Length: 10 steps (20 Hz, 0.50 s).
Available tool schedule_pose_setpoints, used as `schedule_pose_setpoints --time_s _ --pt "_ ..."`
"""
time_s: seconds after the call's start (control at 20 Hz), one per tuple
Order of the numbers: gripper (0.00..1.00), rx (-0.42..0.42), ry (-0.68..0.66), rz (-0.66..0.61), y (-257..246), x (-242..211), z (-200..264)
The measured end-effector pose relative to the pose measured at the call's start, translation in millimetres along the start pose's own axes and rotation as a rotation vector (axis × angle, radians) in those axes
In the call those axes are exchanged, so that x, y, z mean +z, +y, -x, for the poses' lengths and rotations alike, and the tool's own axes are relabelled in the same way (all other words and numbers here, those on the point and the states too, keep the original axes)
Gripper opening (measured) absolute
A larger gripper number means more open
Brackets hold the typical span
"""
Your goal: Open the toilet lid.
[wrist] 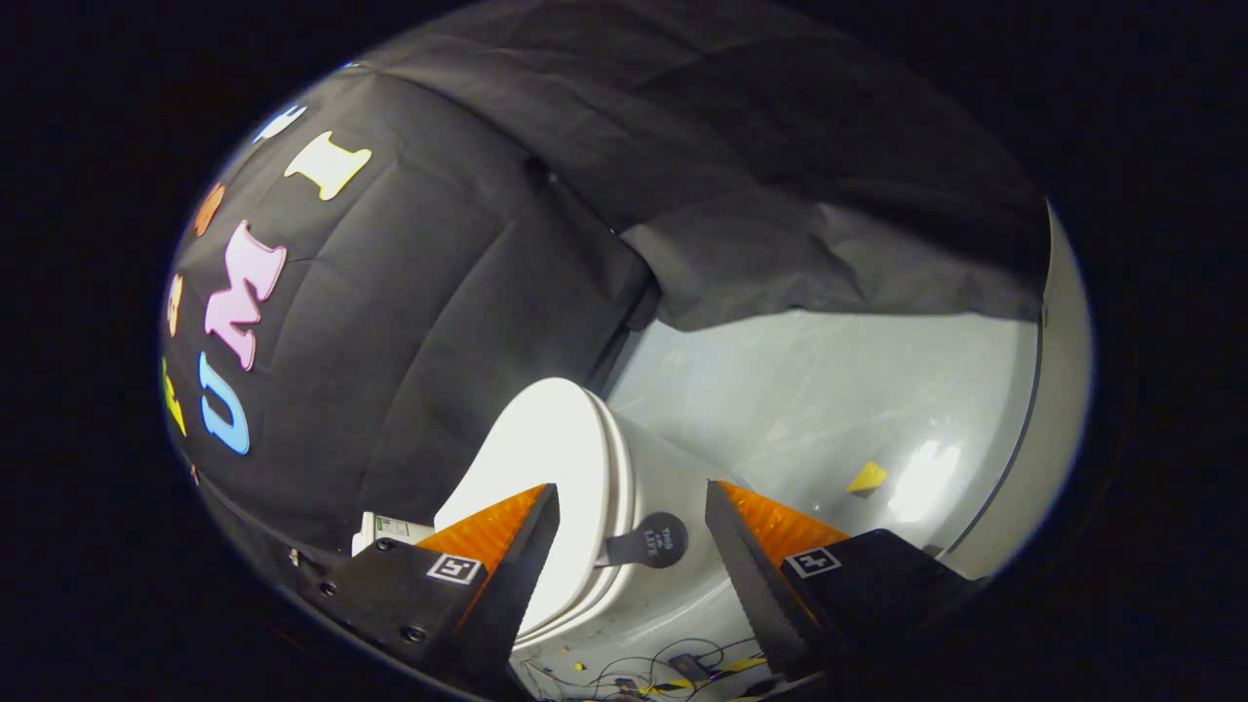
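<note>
Lettering on the one dark round tab (651, 539) stuck to the toilet (624, 507) is too small to read. Toilet lid (546, 458) sits between and just beyond the tool (632, 531), whose fingers stand wide apart, gripping nothing. One yellow scrap (867, 478) lies on the floor (829, 390) at two o'clock from the tab.

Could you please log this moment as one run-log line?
hand-held gripper: open, empty | lid: between fingers, ungrasped | tab: dark, in gap | floor: beyond

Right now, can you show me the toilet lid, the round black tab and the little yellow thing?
toilet lid (546, 439): gripper view, its white top.
black tab (659, 539): gripper view, round end, between the open jaws.
yellow thing (867, 478): gripper view, its middle.
</note>
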<state>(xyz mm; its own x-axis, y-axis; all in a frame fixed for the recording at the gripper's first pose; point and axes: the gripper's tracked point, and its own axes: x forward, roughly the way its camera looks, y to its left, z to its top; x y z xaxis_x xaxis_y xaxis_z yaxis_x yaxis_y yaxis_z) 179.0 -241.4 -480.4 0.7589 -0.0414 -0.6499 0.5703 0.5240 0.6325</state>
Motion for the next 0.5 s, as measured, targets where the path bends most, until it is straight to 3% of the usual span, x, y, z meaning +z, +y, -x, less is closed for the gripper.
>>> schedule_pose_setpoints --time_s 0.25,0.45,0.5 --pt "0.77 0.012 0.087 -0.084 -8 -33 -32" --pt "0.34 0.025 0.106 -0.121 -9 -37 -43" --pt "0.34 0.059 0.077 -0.168 -8 -49 -43"
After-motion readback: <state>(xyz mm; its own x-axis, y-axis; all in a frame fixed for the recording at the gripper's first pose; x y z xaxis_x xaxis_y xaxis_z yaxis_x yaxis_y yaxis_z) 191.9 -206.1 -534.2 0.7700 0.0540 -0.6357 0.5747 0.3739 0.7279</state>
